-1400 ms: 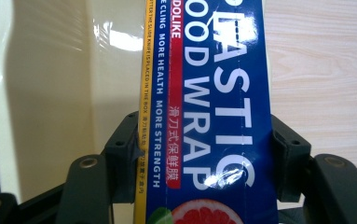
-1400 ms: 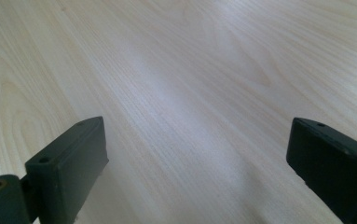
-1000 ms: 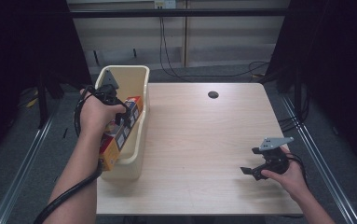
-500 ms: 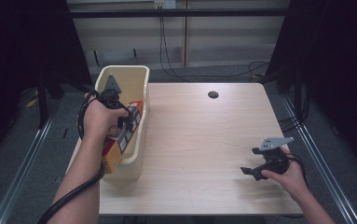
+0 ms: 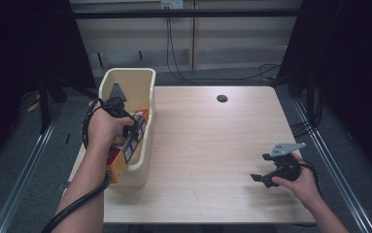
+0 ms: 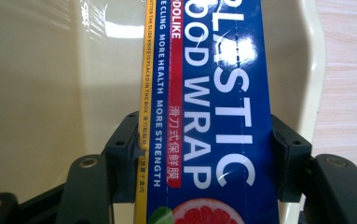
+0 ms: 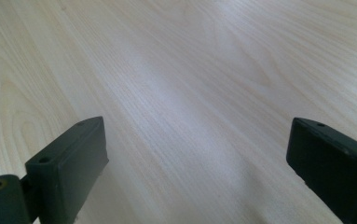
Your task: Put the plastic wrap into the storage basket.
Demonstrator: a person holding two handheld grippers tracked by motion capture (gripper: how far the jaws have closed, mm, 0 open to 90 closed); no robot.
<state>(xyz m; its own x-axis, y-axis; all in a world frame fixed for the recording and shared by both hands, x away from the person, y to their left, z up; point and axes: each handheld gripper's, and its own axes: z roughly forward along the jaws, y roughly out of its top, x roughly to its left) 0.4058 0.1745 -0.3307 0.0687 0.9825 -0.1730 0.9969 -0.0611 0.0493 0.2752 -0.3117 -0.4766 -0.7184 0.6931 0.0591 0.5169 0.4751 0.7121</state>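
While our left gripper point(image 6: 204, 163) pinches the blue plastic wrap box point(image 6: 213, 116) inside the cream bin point(image 5: 144, 82) at the high view's left, we should lower it level, clear of the walls. Our right gripper point(image 5: 263, 178), jaws spread and empty, rests lower right on the wooden table point(image 5: 212, 145). Box lettering reads in the left gripper view, not from above.

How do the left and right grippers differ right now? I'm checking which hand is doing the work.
The left gripper is shut on the plastic wrap box; the right gripper stands open with nothing between its jaws. The left gripper is over the cream bin; the right gripper sits low over the bare wooden table. Both have black jaws and are hand-held.
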